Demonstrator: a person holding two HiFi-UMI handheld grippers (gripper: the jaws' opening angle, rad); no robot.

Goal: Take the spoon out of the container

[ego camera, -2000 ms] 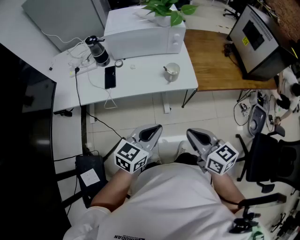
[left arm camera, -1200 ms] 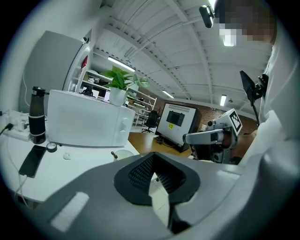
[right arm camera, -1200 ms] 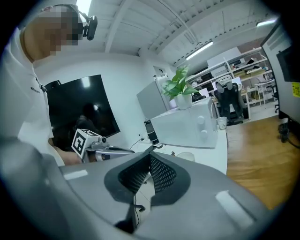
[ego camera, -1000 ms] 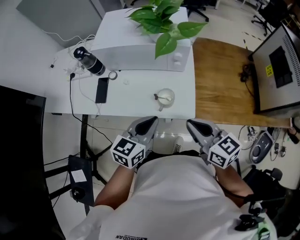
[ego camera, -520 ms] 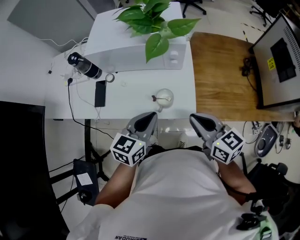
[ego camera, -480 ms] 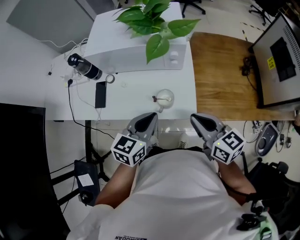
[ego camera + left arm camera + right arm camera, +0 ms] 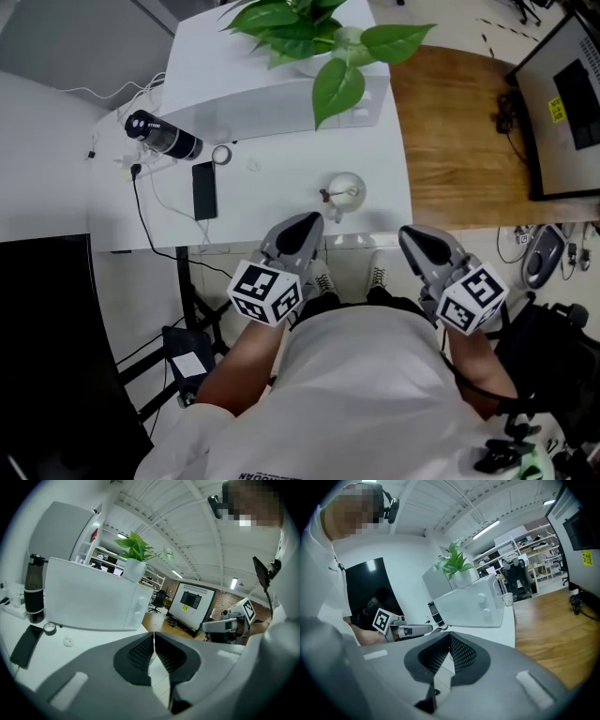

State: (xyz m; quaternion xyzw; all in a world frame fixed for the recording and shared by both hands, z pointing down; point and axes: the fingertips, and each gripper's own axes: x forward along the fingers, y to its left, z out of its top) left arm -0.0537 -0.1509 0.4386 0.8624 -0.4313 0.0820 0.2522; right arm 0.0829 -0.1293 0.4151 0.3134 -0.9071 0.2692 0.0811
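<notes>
A white mug [image 7: 346,189] stands near the front edge of the white table [image 7: 272,202], with the spoon [image 7: 331,196] resting in it, handle to the left. My left gripper [image 7: 300,228] is shut and empty, its tips just below and left of the mug at the table's front edge. Off to the right, my right gripper [image 7: 420,238] is shut and holds nothing, beyond the table's front corner. The left gripper [image 7: 153,634] has its pads together in its own view. The right gripper [image 7: 449,636] looks the same; the mug is not clear in either.
A white microwave [image 7: 281,89] with a leafy plant [image 7: 314,28] on top fills the table's back. A dark bottle [image 7: 161,136], cables, a black phone [image 7: 204,190] and a tape ring [image 7: 221,155] lie at the left. A wooden table [image 7: 459,122] adjoins on the right.
The head view has shifted, so the table and mug sit lower and nearer to both grippers. Both grippers stay shut and close to the body.
</notes>
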